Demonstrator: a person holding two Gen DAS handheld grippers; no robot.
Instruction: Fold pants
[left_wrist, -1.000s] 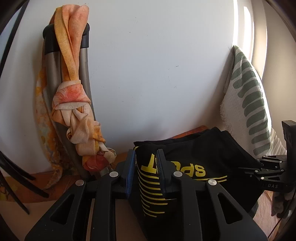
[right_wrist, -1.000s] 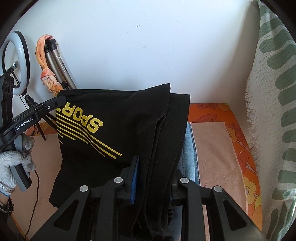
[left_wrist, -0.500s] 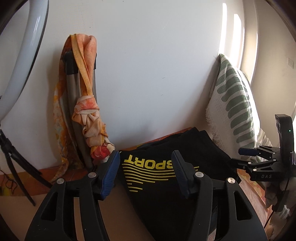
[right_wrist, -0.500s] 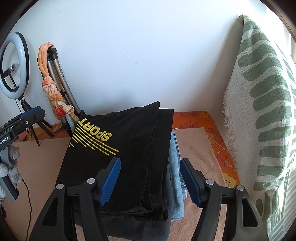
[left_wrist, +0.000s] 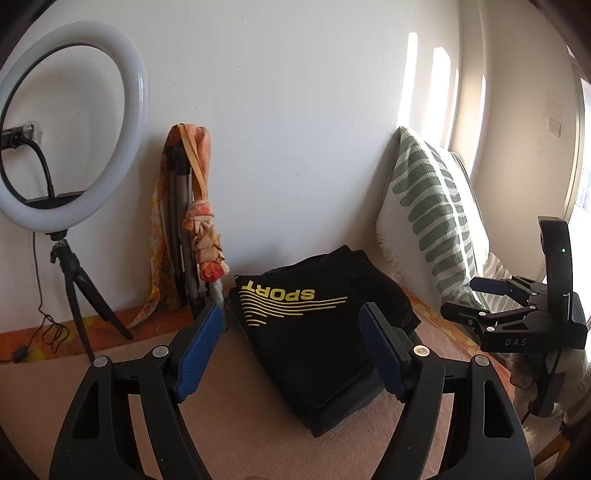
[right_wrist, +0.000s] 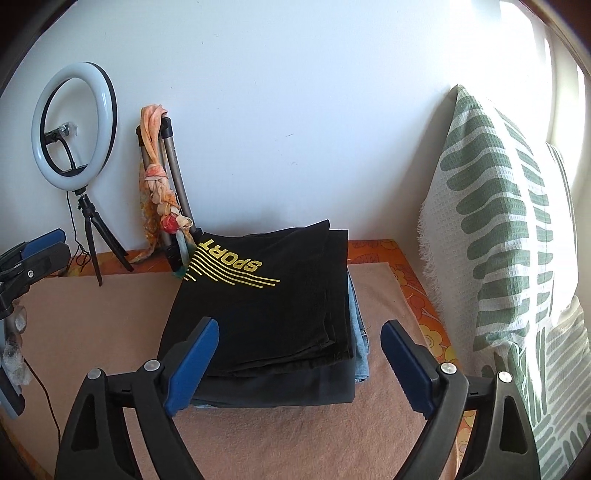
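The black pants (left_wrist: 317, 332) with a yellow SPORT print lie folded on top of a small stack on the peach blanket (left_wrist: 236, 406); they also show in the right wrist view (right_wrist: 266, 306). Folded blue jeans (right_wrist: 360, 332) peek out under them on the right. My left gripper (left_wrist: 291, 328) is open and empty, pulled back from the stack. My right gripper (right_wrist: 299, 339) is open and empty, just in front of the stack. Each gripper shows in the other's view, the right one (left_wrist: 487, 299) and the left one (right_wrist: 40, 243).
A ring light (left_wrist: 62, 125) on a small tripod stands at the left by the wall. A folded tripod wrapped in an orange scarf (left_wrist: 199, 221) leans beside the stack. A green-and-white pillow (right_wrist: 509, 229) stands on the right. An orange floral sheet (right_wrist: 413, 280) borders the blanket.
Both grippers were shut on the black pants one second ago. They opened, let the pants down on the stack, and drew back from them.
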